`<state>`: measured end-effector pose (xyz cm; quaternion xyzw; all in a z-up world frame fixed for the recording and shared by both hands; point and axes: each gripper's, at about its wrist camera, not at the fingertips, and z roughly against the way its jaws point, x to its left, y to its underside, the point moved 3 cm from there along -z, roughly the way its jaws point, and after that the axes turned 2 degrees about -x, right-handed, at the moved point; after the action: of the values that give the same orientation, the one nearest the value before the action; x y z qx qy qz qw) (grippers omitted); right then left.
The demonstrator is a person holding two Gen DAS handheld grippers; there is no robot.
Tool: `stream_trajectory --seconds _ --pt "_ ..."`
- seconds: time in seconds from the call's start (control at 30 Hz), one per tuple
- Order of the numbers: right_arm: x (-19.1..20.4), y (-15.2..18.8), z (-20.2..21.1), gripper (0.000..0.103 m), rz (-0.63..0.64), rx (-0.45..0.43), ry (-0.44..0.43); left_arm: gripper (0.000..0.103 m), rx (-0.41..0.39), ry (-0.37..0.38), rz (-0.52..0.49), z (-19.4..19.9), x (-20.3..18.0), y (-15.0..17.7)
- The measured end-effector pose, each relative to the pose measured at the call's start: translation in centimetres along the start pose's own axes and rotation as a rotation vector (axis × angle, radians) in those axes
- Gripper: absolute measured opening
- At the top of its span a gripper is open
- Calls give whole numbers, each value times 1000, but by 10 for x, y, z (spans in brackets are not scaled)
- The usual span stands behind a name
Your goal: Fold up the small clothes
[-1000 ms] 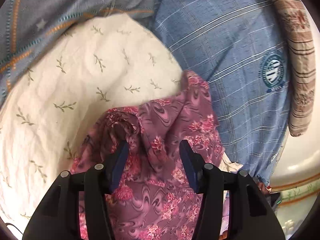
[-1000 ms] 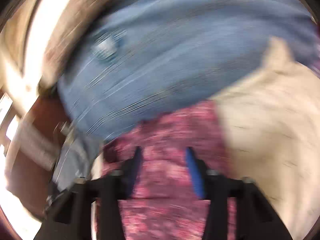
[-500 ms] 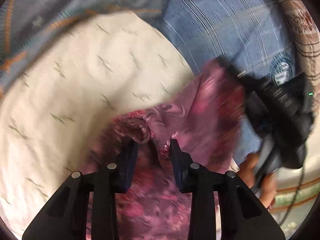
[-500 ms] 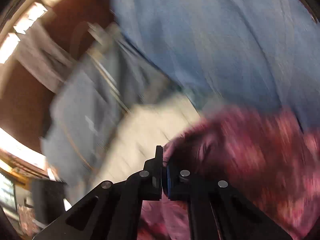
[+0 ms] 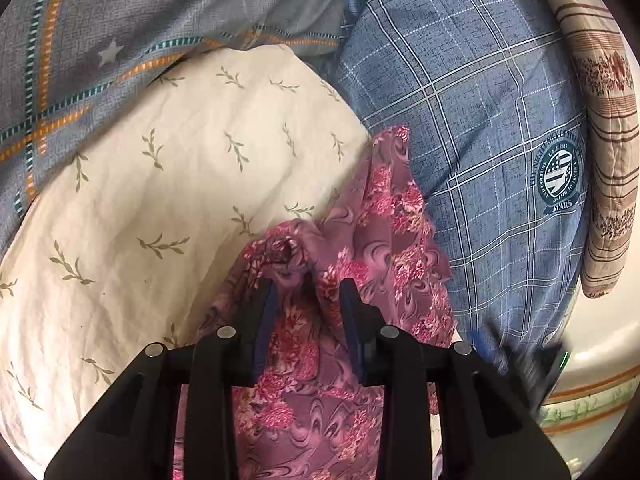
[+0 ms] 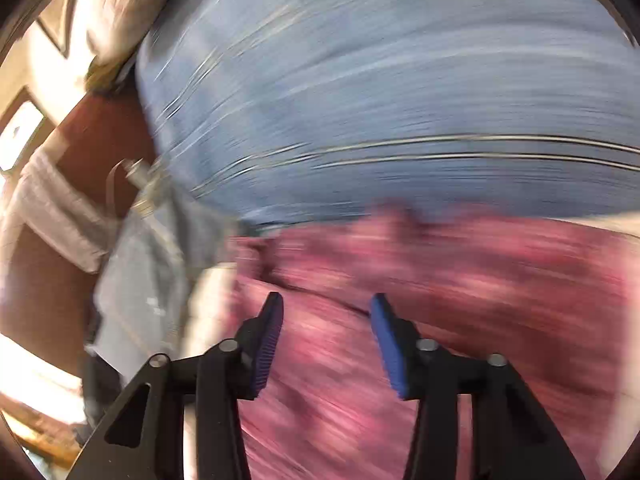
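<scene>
A small pink-purple floral garment [image 5: 384, 240] lies crumpled on a cream leaf-print pillow [image 5: 180, 184]. My left gripper [image 5: 306, 284] hovers over its bunched fold with the jaws apart, cloth lying between the fingers, which are not closed on it. In the blurred right wrist view the same garment [image 6: 460, 280] fills the lower right. My right gripper [image 6: 326, 300] is open just above it and holds nothing. A blurred part of the right gripper [image 5: 520, 360] shows at the lower right of the left wrist view.
A blue plaid sheet with a round crest [image 5: 500, 120] lies to the right. A grey star-and-stripe fabric [image 5: 120, 20] is at the back left. A striped floral quilt edge [image 5: 600, 120] runs along the far right. A brown wall and hanging cloth [image 6: 60, 220] are at the left.
My right gripper was shut on the garment's edge half a second ago; now it is open and has swung back. My left gripper's jaws closed in a little and have widened slightly again.
</scene>
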<state>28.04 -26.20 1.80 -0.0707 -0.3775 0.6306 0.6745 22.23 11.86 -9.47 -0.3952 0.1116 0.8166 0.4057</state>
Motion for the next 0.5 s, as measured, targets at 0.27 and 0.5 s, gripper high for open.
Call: stream_trajectory --seconds 0.27,0.5 --pt "-129 56 60 50 -230 24 167 30 37 -60 12 -21 -12 12" --pt "-83 29 77 1 -46 -190 169 30 -26 -196 -88 -29 -17 3"
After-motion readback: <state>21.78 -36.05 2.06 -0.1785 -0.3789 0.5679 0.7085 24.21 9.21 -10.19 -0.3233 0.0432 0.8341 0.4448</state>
